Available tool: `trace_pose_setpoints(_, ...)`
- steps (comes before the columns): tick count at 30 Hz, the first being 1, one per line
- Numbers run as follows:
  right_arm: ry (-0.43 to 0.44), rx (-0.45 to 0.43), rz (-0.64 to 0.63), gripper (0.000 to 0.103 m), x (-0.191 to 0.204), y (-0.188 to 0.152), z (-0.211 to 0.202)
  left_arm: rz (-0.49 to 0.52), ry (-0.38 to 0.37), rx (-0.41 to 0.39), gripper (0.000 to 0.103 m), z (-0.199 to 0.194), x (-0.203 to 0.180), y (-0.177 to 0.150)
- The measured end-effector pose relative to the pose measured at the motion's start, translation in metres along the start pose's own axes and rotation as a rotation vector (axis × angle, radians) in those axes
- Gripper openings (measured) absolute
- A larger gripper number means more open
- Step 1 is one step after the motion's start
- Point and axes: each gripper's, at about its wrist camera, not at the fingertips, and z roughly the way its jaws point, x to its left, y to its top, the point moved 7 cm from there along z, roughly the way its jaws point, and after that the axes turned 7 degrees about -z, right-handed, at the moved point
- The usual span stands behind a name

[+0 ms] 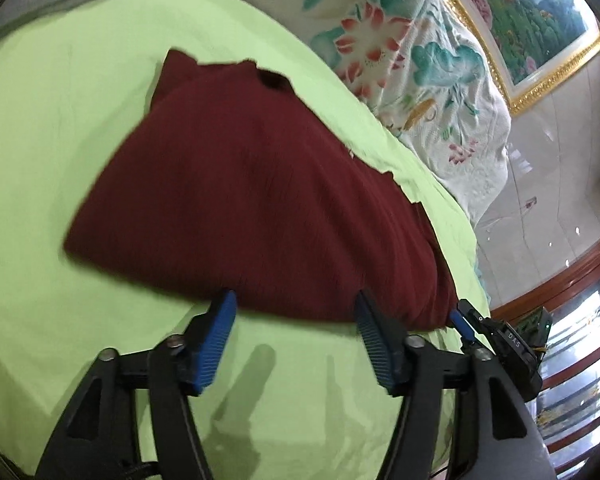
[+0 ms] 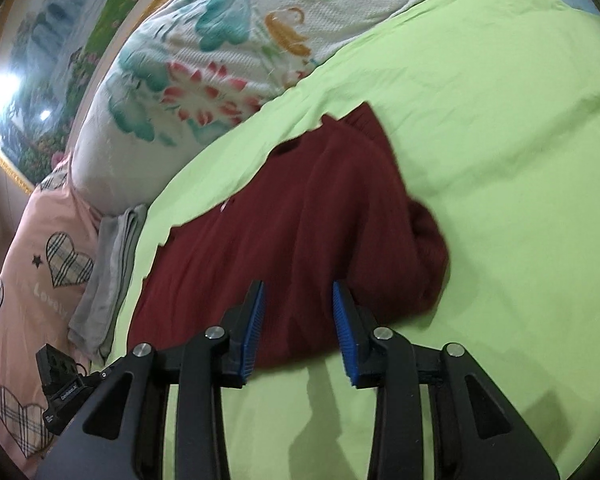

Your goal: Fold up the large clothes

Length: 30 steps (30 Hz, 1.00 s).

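While the dark red garment [image 1: 252,200] lies folded on the light green sheet [image 1: 60,128], near the floral quilt [image 2: 204,60], left gripper [image 1: 296,304] and right gripper [image 2: 298,292] hover at its near edge, jaws apart, holding nothing.

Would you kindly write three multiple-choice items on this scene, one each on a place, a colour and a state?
1. Where does the garment lie?
A. on the green sheet
B. on the floral quilt
C. on the floor

2. What colour is the garment?
A. grey
B. dark red
C. pink

3. How do the left gripper and right gripper stand?
A. both shut on cloth
B. one open, one shut
C. both open, holding nothing

Key: 1 A, green sheet shows around the garment; 2 B, both views show it dark red; 3 C, each pair of fingers stands apart at the garment's near edge, with no cloth pinched.
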Motion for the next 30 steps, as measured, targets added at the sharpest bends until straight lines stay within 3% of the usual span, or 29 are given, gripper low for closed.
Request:
trace_pose_setpoints(3,0.016,0.019,-0.022,0.037,0.01,-0.008,0.001,-0.062,-0.012,0.026,0.066,0.008,0.009,-0.013)
trace_pose_setpoints(7,0.033,0.017,-0.085,0.037,0.028,-0.012,-0.001,-0.1,-0.027,0.005,0.068,0.01,0.011,-0.011)
trace_pose_setpoints(12,0.075,0.033,-0.112,0.036,0.047,-0.012,0.009,-0.188,-0.048,-0.035,0.068,0.014,0.02,0.008)
trace_pose_setpoints(16,0.091,0.074,-0.145,0.034,0.065,-0.009,0.033,-0.213,-0.014,-0.088,0.067,0.019,0.026,0.028)
trace_pose_setpoints(20,0.111,0.115,-0.159,0.024,0.08,0.003,0.065,-0.258,-0.005,-0.126,0.066,0.02,0.031,0.043)
trace_pose_setpoints(27,0.117,0.164,-0.246,0.019,0.114,0.034,0.112,-0.289,0.02,-0.159,0.052,0.021,0.039,0.057)
trace_pose_setpoints(30,0.041,0.241,-0.282,0.018,0.112,0.029,0.136,-0.288,0.033,-0.166,0.043,0.022,0.042,0.059)
